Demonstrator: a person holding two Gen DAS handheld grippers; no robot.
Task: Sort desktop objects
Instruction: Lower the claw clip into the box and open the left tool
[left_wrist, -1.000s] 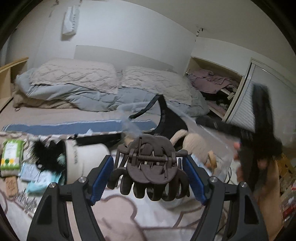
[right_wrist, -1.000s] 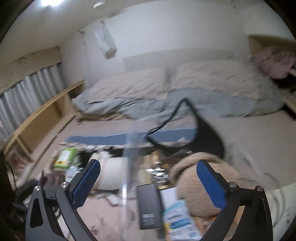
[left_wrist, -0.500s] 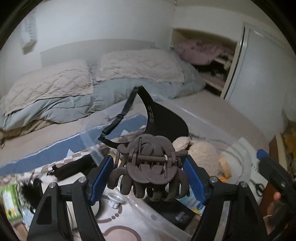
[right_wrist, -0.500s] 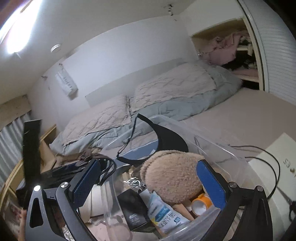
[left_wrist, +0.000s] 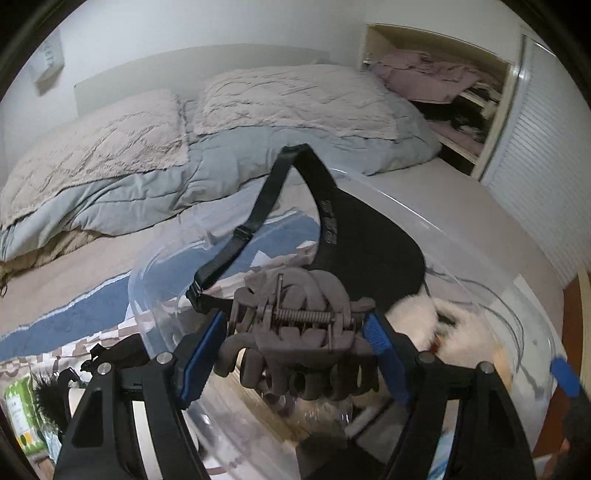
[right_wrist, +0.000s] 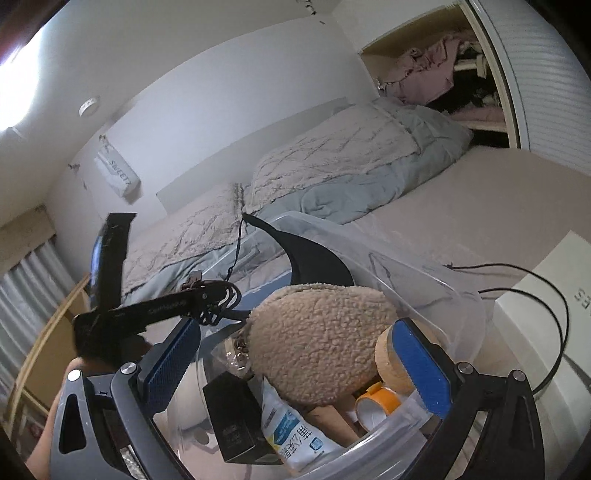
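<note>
Since a second ago, the left gripper (left_wrist: 295, 343) has been carried from above the white cup and patterned mat to a spot over the clear plastic bin (left_wrist: 436, 221), and the right gripper (right_wrist: 295, 362) has been rolled and brought to the same bin from the other side. The brown claw hair clip (left_wrist: 295, 332) is kept clamped between the blue pads of the left gripper, its spring bar lying across from pad to pad and its curved teeth hanging below the jaws. Beyond and just above those jaws, a black visor (left_wrist: 362, 243) with its strap is seen standing up against the bin's far wall; a cream plush item (left_wrist: 417, 317) lies right of the right-hand finger, inside the bin.

The jaws of the right gripper are held wide apart, with nothing pressed between the pads. Between and below them the bin's contents are seen: a tan fleecy plush (right_wrist: 321, 332) in the middle, a black box (right_wrist: 236, 417) below the left finger, a white-and-blue packet (right_wrist: 295, 432) under the plush, and an orange tape roll (right_wrist: 376, 404) close to the right finger. Left of and above the left finger, the other gripper is seen with the clip at its tip, over the bin's rim. A white box (right_wrist: 546, 295) and a black cable (right_wrist: 517, 280) lie outside the bin, right of the jaws.
</note>
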